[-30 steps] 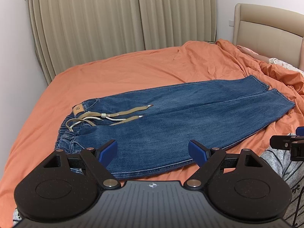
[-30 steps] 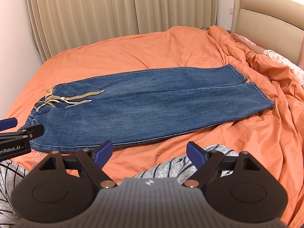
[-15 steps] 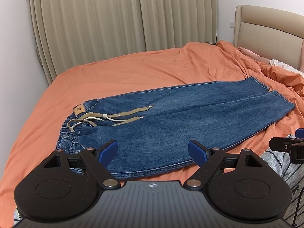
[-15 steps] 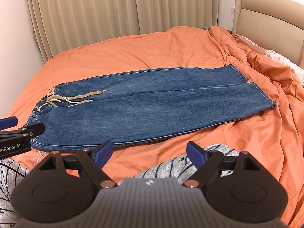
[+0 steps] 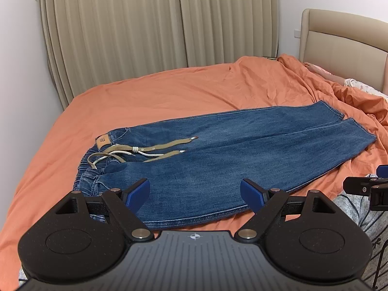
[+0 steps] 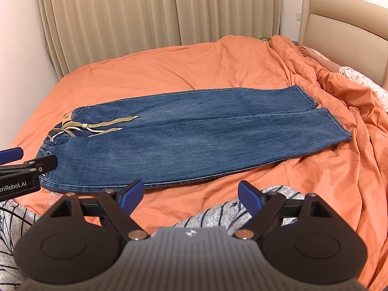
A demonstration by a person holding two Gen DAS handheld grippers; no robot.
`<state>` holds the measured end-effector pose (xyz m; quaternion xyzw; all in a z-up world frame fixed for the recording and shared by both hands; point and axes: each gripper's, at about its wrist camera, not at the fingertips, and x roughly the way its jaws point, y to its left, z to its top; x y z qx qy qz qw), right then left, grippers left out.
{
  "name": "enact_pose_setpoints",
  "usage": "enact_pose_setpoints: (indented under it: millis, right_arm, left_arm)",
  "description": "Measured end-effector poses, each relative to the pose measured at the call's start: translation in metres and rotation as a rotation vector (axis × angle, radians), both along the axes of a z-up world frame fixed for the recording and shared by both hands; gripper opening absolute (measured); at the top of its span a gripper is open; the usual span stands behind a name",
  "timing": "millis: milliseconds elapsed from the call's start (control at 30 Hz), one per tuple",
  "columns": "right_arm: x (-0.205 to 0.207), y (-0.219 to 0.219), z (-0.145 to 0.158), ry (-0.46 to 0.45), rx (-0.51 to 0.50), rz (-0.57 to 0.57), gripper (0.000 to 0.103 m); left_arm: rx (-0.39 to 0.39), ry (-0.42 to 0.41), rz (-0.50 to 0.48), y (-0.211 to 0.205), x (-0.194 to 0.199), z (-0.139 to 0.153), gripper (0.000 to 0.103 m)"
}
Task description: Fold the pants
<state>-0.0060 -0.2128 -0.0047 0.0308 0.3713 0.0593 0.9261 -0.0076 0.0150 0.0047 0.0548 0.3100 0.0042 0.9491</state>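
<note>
Blue jeans (image 5: 230,155) lie flat on the orange bed sheet (image 5: 169,92), waistband to the left, leg hems to the right, with tan drawstrings (image 5: 155,149) loose on top. They also show in the right wrist view (image 6: 194,138). My left gripper (image 5: 195,194) is open and empty, held above the near edge of the jeans close to the waistband. My right gripper (image 6: 190,195) is open and empty, held back from the jeans' near edge over the sheet and a grey patterned cloth (image 6: 232,208).
Beige curtains (image 5: 157,29) hang behind the bed. A padded headboard (image 5: 344,46) stands at the right, with bunched orange bedding (image 6: 339,84) and a pale patterned pillow (image 6: 363,82) below it. The right gripper's tip shows in the left wrist view (image 5: 366,189).
Both grippers have risen or tilted slightly, so the jeans sit a little lower in each view. The jeans have not moved.
</note>
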Motion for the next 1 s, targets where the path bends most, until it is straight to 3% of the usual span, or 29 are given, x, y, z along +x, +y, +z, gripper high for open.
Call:
enact_pose_setpoints:
  millis: [800,1000]
  right_arm:
    - [-0.005,-0.001,0.004,0.001,-0.003,0.003,0.081]
    - [0.003,-0.008,0.005,-0.016,0.018,0.048,0.081]
  left_arm:
    - [0.002,0.005,-0.006,-0.002,-0.003,0.004,0.098]
    - [0.083,0.036,-0.069,0.003,0.009,-0.003,0.095]
